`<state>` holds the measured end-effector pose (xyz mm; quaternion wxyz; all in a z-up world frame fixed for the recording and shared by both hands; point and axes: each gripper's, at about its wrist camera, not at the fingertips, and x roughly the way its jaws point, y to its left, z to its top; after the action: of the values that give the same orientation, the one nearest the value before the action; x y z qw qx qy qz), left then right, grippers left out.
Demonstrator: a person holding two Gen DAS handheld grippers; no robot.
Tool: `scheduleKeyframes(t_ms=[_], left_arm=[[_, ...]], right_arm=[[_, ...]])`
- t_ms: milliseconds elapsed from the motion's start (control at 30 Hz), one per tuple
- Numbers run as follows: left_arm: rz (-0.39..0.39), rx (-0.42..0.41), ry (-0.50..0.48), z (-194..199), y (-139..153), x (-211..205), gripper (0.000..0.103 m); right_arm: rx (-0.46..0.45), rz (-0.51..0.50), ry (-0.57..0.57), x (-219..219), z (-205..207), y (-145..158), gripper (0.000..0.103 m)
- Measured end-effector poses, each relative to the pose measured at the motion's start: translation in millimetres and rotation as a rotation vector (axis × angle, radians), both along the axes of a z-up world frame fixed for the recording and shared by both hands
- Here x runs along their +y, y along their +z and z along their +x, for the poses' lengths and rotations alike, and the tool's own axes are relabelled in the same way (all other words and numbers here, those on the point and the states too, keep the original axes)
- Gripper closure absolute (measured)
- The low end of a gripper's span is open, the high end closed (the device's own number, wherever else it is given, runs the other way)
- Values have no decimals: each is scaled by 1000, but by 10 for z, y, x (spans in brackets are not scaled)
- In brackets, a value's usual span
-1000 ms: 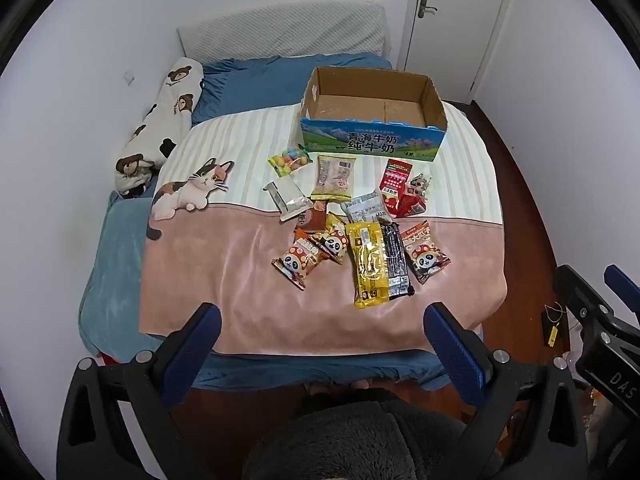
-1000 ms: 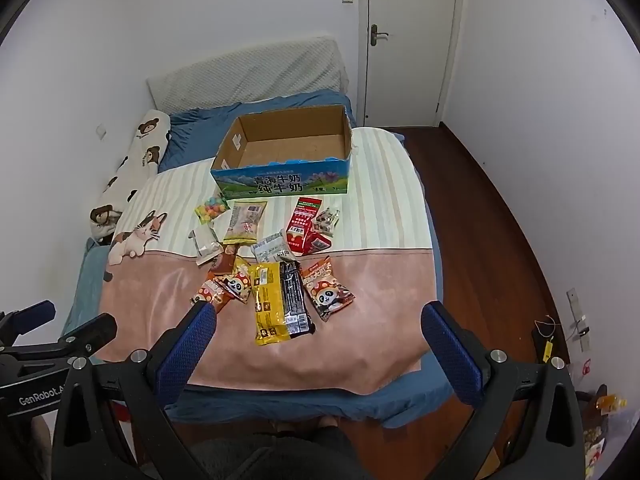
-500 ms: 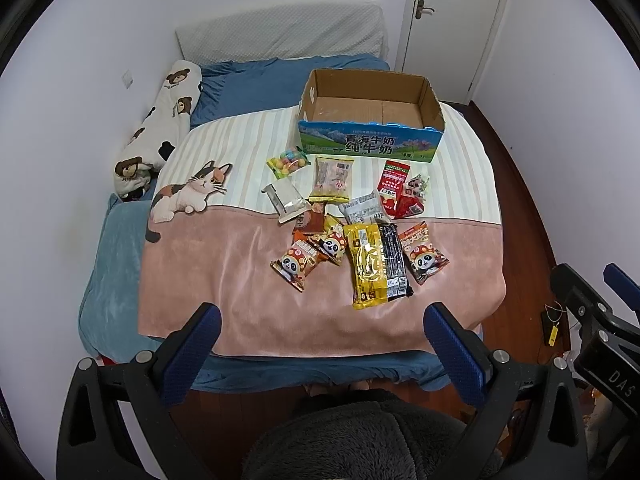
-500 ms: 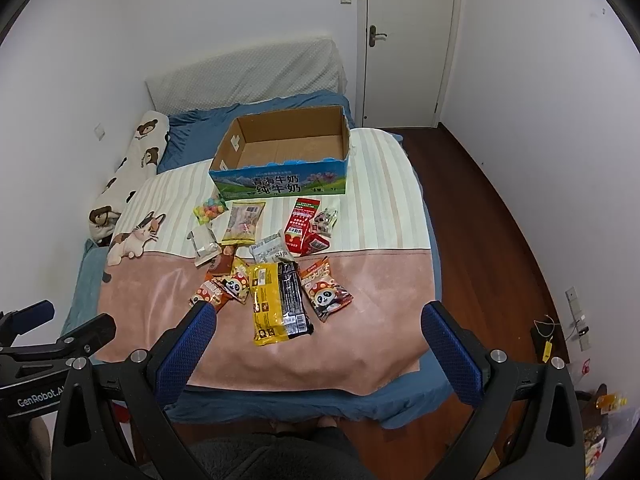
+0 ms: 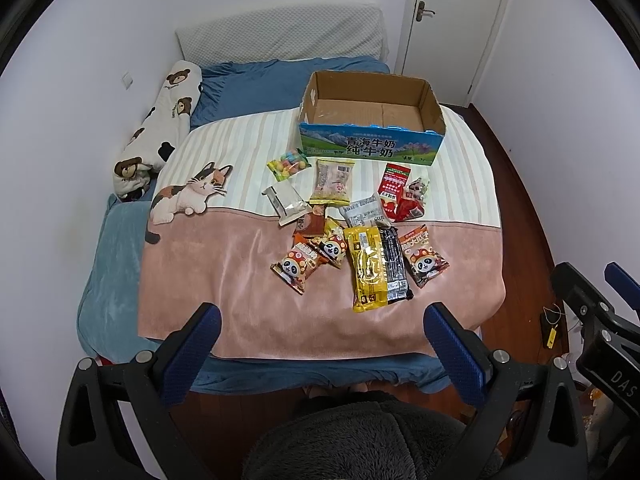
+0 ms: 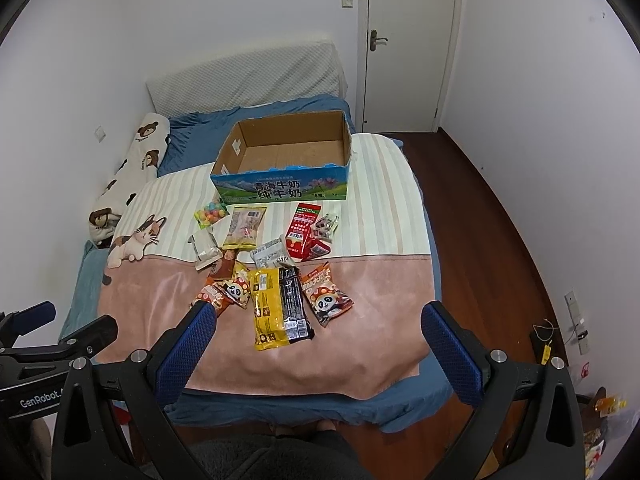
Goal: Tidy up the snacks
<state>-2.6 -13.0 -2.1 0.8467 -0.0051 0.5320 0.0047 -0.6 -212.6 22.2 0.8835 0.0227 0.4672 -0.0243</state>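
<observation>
Little changed since earlier, view barely shifted; left gripper (image 5: 318, 322) jaws wide open, empty, over bed (image 5: 120, 312) foot edge; snacks (image 5: 366, 268) mid-bed, cardboard box (image 5: 370, 148) beyond; right gripper (image 6: 319, 320) jaws open, empty; near edge bare.

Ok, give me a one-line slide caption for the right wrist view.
Open right gripper above a bed strewn with snack packets, empty cardboard box waiting behind them.

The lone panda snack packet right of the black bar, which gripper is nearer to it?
Right, I'd judge. The panda snack packet lies just beyond the right gripper, slightly right of centre. From the left gripper it sits farther off, up and to the right.
</observation>
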Motion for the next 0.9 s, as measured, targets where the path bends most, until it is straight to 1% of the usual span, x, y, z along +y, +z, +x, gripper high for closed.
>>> scheduleKeyframes(t_ms=[900], left_arm=[[-4,-2,1,68,46,88,0]], right_arm=[[-4,0,2,61,43,41,0]])
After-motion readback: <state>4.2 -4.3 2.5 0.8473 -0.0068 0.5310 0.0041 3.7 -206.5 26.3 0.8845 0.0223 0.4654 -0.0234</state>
